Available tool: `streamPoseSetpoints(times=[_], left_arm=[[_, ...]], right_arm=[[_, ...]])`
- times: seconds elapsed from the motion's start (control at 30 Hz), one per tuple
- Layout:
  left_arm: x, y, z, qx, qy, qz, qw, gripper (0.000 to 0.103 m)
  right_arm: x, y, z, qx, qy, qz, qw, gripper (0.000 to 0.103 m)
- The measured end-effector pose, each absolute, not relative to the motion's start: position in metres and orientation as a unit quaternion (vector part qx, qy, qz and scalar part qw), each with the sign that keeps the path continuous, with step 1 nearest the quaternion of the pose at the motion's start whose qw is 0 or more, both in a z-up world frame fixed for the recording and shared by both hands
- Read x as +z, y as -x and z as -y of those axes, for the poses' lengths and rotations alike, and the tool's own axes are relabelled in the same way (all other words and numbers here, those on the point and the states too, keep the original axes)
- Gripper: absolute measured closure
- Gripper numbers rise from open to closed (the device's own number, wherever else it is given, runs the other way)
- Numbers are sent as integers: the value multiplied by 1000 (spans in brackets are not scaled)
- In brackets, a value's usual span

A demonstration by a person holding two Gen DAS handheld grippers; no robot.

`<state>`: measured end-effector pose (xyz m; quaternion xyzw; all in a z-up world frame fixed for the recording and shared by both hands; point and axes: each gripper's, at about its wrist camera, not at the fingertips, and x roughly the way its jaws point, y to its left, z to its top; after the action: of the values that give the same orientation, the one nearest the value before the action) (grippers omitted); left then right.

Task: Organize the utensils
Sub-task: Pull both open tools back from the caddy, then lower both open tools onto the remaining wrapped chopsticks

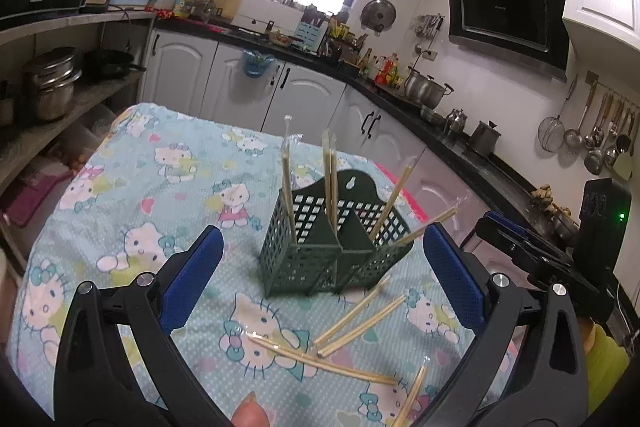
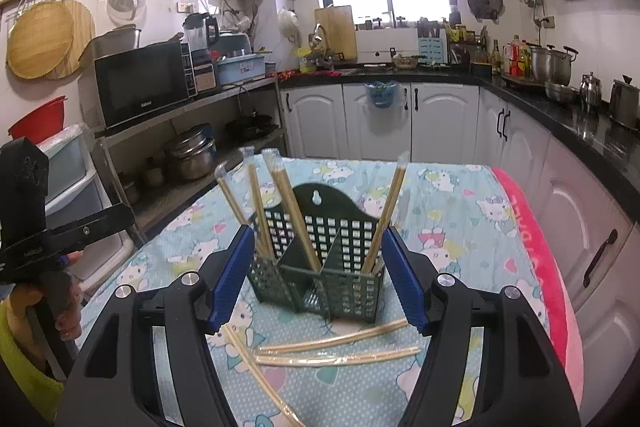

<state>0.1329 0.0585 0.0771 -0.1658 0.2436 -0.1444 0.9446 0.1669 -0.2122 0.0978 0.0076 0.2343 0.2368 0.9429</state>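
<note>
A kitchen with white cabinets surrounds a surface (image 2: 460,187) draped in a cartoon-cat cloth. A dark green utensil basket (image 2: 320,275) stands on it, several wrapped chopsticks (image 2: 296,223) upright inside. More loose chopsticks (image 2: 336,351) lie on the cloth just before it. The left gripper (image 1: 320,279) and right gripper (image 2: 320,279) both hover with jaws released, empty, the basket framed between them.
</note>
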Motion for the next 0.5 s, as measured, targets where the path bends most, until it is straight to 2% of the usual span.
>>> streamPoseSetpoints(times=[0.5], left_arm=[[42,-128,-49,-150,162,-287,932,11]], right_arm=[[63,-154,217,232,-4,-272,934,39]])
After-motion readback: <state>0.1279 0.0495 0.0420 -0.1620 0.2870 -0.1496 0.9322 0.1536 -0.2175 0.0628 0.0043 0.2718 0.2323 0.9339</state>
